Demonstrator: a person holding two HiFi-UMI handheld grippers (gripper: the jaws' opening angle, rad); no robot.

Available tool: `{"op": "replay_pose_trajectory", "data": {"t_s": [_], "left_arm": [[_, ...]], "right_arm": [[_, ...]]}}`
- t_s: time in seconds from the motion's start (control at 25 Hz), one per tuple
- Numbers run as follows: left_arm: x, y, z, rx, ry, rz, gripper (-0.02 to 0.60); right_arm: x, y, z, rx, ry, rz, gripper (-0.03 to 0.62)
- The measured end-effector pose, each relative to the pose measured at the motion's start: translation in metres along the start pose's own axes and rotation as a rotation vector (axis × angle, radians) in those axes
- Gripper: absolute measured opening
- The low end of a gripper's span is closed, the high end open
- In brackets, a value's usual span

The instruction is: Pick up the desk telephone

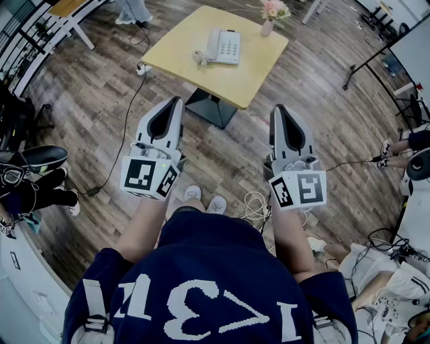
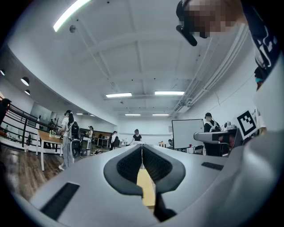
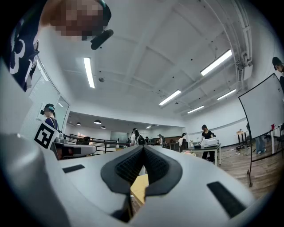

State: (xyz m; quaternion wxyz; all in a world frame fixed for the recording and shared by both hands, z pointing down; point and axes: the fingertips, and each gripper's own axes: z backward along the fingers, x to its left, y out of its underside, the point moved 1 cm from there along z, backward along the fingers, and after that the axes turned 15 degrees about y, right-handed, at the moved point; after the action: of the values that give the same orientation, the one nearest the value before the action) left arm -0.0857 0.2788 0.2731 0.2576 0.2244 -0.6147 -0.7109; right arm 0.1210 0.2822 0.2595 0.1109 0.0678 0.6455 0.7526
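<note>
A white desk telephone (image 1: 224, 46) with a coiled cord lies on a square yellow table (image 1: 248, 74) at the top of the head view. My left gripper (image 1: 176, 101) and right gripper (image 1: 275, 109) hover side by side over the wooden floor, well short of the table. Both are shut with nothing between the jaws. In the left gripper view the left gripper (image 2: 142, 146) points slightly upward, with a strip of yellow table (image 2: 146, 188) below the jaws. The right gripper (image 3: 143, 148) likewise shows a corner of the table (image 3: 140, 186). The telephone is hidden in both gripper views.
A vase of pink flowers (image 1: 271, 13) stands on the table's far edge. Cables (image 1: 127, 127) run across the floor left of the table's dark base (image 1: 211, 107). People stand at desks in the distance (image 2: 66, 137). A whiteboard (image 2: 187, 132) stands to the right.
</note>
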Motion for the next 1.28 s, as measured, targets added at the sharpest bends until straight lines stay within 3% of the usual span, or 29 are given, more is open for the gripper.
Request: {"op": "replay_pose_trajectory", "data": {"t_s": [0.8, 1.04, 1.28], "left_arm": [[-0.012, 0.002, -0.001, 0.001, -0.009, -0.002, 0.018], [0.006, 0.006, -0.021, -0.005, -0.001, -0.005, 0.018], [0.049, 0.010, -0.056, -0.012, 0.015, -0.001, 0.018]], "right_arm": [[-0.004, -0.011, 0.000, -0.019, -0.028, -0.028, 0.025], [-0.005, -0.003, -0.025, -0.019, -0.030, -0.023, 0.026], [-0.004, 0.024, -0.075, 0.001, -0.042, -0.049, 0.026]]}}
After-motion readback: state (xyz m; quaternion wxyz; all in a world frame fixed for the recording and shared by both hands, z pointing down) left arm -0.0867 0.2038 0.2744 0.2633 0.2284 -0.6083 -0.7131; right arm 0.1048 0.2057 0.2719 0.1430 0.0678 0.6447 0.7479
